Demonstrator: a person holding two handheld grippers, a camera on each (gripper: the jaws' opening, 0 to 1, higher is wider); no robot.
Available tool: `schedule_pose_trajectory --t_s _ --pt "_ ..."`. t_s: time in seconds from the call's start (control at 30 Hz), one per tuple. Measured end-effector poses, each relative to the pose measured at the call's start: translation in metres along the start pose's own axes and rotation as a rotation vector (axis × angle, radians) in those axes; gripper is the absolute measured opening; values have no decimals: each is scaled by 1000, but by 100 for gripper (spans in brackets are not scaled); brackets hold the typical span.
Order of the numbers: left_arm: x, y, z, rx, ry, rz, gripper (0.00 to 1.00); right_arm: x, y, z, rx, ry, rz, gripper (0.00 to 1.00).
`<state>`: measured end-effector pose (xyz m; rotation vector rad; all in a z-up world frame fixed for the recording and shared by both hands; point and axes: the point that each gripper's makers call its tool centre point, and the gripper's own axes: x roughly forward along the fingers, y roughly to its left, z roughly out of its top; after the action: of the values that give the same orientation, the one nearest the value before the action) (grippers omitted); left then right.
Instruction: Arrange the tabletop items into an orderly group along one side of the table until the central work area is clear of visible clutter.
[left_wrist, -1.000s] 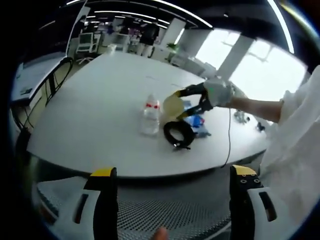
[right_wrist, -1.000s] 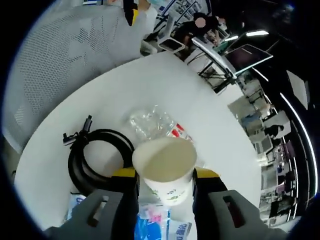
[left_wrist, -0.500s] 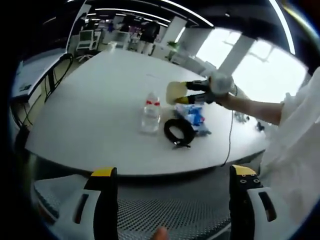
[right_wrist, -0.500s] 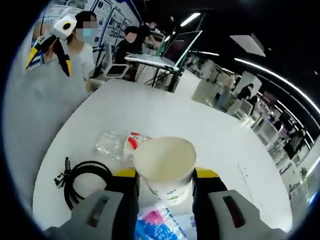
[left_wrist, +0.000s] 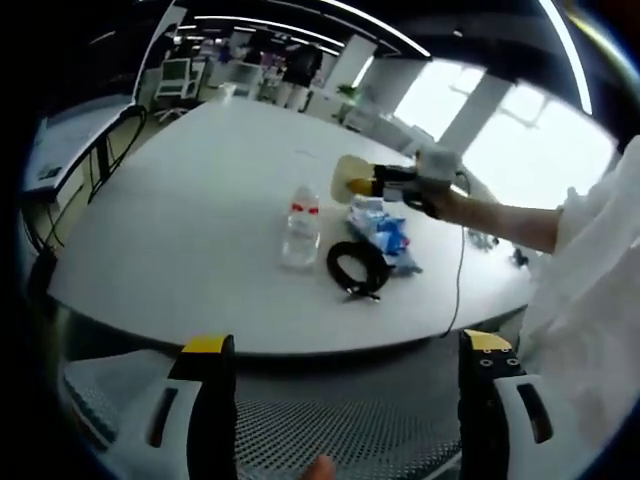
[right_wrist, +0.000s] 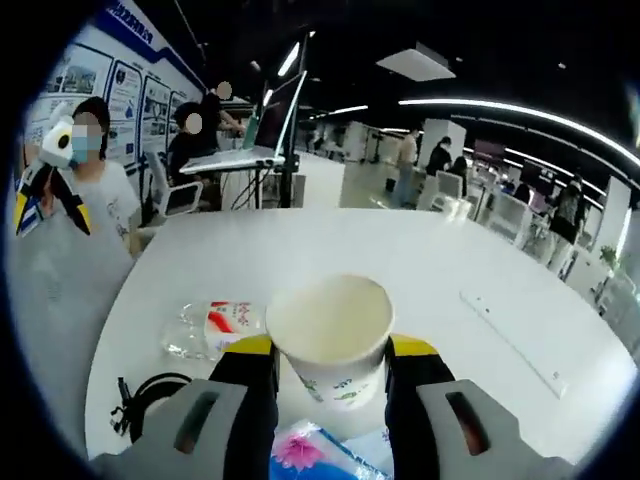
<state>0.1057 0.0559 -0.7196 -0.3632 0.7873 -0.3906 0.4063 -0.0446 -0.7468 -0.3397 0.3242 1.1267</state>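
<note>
My right gripper (right_wrist: 328, 350) is shut on a white paper cup (right_wrist: 329, 331), held above the table with its open mouth toward the camera. In the left gripper view the right gripper (left_wrist: 368, 184) carries the paper cup (left_wrist: 348, 178) above the items. Below lie a clear water bottle (right_wrist: 208, 327) with a red label, a coiled black cable (right_wrist: 150, 395) and a blue tissue pack (right_wrist: 312, 455). The same water bottle (left_wrist: 301, 228), cable (left_wrist: 357, 267) and tissue pack (left_wrist: 384, 228) sit mid-table. My left gripper (left_wrist: 345, 370) is open, back from the table's near edge.
The white table (left_wrist: 180, 210) is large and round. A mesh chair back (left_wrist: 330, 425) sits under my left gripper. A thin black cord (left_wrist: 459, 270) runs over the table's right edge. A flat white strip (right_wrist: 512, 326) lies on the far side. People and desks stand behind.
The right gripper has lifted the paper cup higher and tilted toward level, so its view swung up from the tabletop to the room. My left gripper stayed still.
</note>
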Motion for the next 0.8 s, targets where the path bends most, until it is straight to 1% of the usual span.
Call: schedule_pose_trajectory --t_s 0.17,0.27,0.4,0.67,0.73,0.77,0.8 --pt "0 -1 0 0 6 0 89 3 -9 0 60 -30 -21 38" --pt "1 -1 2 -4 3 5 89 8 -20 -3 120 -46 -47 38" --pt "2 -2 2 -8 8 7 89 14 -30 -7 157 -52 -72 38" --pt "5 -2 1 -16 24 12 89 24 -43 -3 204 -88 -91 38" --pt "5 -2 1 -15 29 13 89 26 -50 -4 243 -100 -108 38" --pt "6 -2 1 -15 30 13 89 28 -52 -6 275 -99 -109 38" --pt "6 -2 1 -14 32 13 89 29 -52 -9 285 -88 -105 38"
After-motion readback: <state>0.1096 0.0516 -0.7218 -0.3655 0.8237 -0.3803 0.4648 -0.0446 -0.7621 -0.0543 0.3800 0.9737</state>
